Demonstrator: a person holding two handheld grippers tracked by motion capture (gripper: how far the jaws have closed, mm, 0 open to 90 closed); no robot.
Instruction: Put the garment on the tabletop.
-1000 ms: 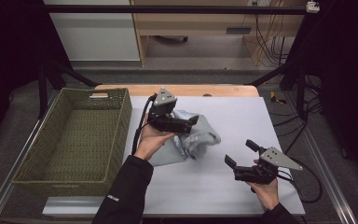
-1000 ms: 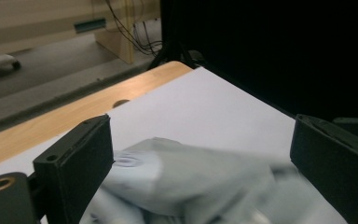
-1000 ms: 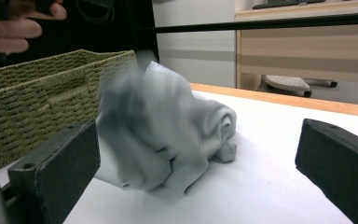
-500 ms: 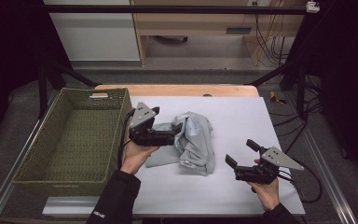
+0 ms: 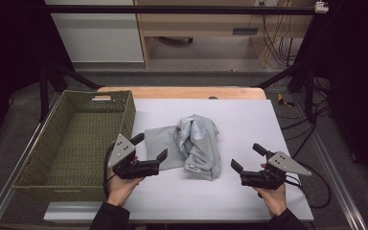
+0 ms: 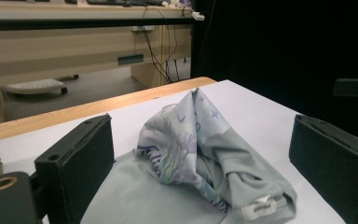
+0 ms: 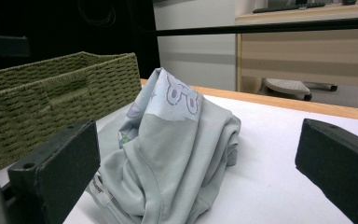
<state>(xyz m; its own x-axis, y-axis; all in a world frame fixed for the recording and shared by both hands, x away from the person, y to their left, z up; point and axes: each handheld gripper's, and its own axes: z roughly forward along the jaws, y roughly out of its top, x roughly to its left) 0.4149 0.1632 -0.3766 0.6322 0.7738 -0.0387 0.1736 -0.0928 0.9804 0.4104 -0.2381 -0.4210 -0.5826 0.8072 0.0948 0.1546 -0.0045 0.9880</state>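
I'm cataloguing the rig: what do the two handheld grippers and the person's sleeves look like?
Both the left gripper and the right gripper are black, each with two blocky black jaws, a grey three-cornered plate with small dark dots on top, and a black cable trailing from it. The left sleeve is dark.

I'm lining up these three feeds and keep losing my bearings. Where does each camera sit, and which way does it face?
High view: above the person's side, looking forward and down on the white table; both hands, left gripper and right gripper show.
Left gripper view: rides the left gripper, looking between its open jaws at the crumpled garment.
Right gripper view: rides the right gripper, facing the garment and green basket.
Shared: all three see the garment, from opposite sides in the gripper views.
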